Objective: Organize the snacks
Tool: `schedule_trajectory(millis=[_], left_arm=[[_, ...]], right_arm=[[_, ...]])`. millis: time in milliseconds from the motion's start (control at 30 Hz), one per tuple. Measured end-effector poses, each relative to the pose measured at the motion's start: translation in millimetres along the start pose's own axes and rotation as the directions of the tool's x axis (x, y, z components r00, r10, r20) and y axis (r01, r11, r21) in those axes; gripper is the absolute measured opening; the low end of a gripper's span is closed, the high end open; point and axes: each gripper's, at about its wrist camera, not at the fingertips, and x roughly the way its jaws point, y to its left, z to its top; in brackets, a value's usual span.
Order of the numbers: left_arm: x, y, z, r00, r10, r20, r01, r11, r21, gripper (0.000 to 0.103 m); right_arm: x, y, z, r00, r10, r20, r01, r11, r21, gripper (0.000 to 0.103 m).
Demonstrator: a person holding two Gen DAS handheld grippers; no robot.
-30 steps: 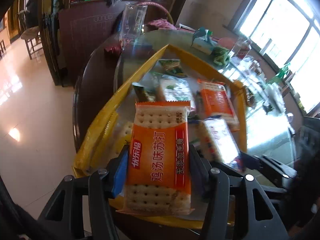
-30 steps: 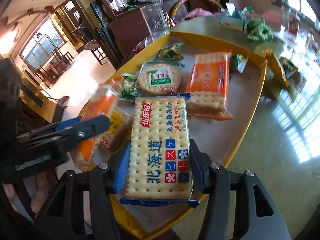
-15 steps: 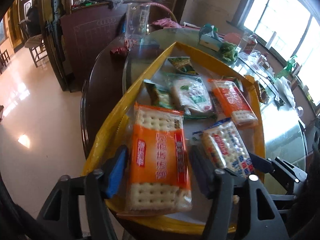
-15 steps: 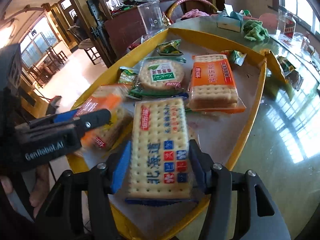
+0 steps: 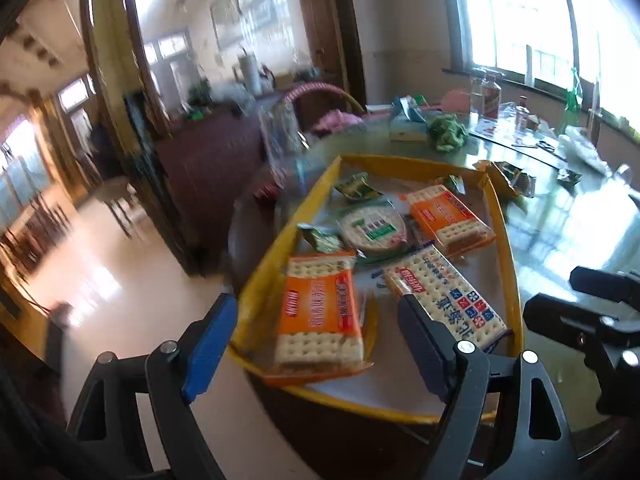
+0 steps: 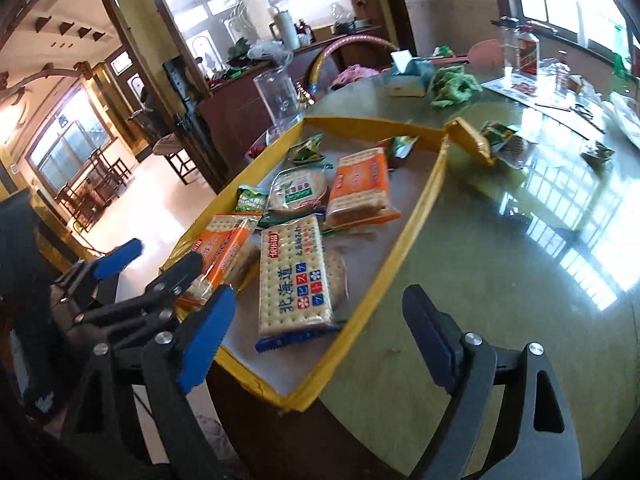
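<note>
A yellow-rimmed tray (image 5: pixel 508 248) (image 6: pixel 424 208) on the glass table holds several snack packs. An orange cracker pack (image 5: pixel 320 312) (image 6: pixel 218 252) lies at its near left. A blue-and-white cracker pack (image 5: pixel 444 296) (image 6: pixel 294 276) lies beside it. A second orange pack (image 5: pixel 448 216) (image 6: pixel 362 190), a round biscuit pack (image 5: pixel 374 228) (image 6: pixel 298 196) and small green packets lie farther back. My left gripper (image 5: pixel 316 352) is open and empty, drawn back from the tray's near edge. My right gripper (image 6: pixel 316 344) is open and empty, likewise back from the tray.
The round table (image 6: pixel 500 260) carries a tissue box (image 6: pixel 406 76), a green cloth (image 6: pixel 454 86), bottles (image 6: pixel 520 52), a clear jug (image 6: pixel 278 94) and loose green packets (image 6: pixel 496 136) beside the tray. A dark cabinet (image 5: pixel 208 160) stands behind; tiled floor lies left.
Both grippers opened and let go of their cracker packs, which now lie in the tray. Both grippers pulled back and up from the tray.
</note>
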Motion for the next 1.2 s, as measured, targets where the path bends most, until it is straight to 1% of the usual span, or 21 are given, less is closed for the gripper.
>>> schedule_trajectory(millis=[67,167,233,300,400,567,700,800,1000,1200], left_arm=[[-7,2,-1,1.0,-0.003,0.007,0.003,1.0,-0.015,0.082],[-17,8,-4,0.999,-0.03,-0.018,0.029,0.998,-0.051,0.082],[-23,6,-6,0.999,-0.039,-0.036,0.037,0.998,-0.046,0.082],[-31,4,-9,0.999,-0.025,-0.028,0.024,0.999,-0.032,0.082],[-42,1,-13,1.0,-0.01,-0.017,0.01,1.0,-0.023,0.082],[-54,1,-18,1.0,-0.013,-0.007,0.013,0.999,-0.029,0.082],[-61,2,-18,1.0,-0.01,-0.002,0.01,0.999,-0.036,0.082],[-63,2,-18,1.0,0.001,0.004,-0.001,0.999,-0.045,0.082],[-59,7,-19,1.0,0.014,-0.007,-0.014,0.998,-0.061,0.082],[-47,11,-22,1.0,0.005,-0.03,-0.007,0.997,-0.082,0.082]], right_arm=[[-4,-1,-2,1.0,-0.009,0.004,0.009,1.0,0.006,0.086],[-11,1,-5,1.0,-0.017,-0.001,0.017,1.0,0.01,0.086],[-16,1,-8,1.0,-0.023,-0.011,0.024,1.0,0.021,0.086],[-20,1,-12,1.0,-0.016,-0.014,0.017,0.999,0.033,0.086],[-28,1,-17,1.0,-0.028,-0.009,0.028,0.999,0.045,0.086],[-42,1,-29,1.0,-0.014,0.004,0.013,0.998,0.066,0.086],[-49,6,-32,1.0,-0.002,0.012,0.001,0.998,0.06,0.086],[-53,11,-34,1.0,0.018,0.017,-0.019,0.999,0.045,0.086],[-51,14,-33,1.0,0.03,0.008,-0.03,0.999,0.034,0.086],[-44,15,-31,1.0,0.029,0.002,-0.029,0.999,0.026,0.086]])
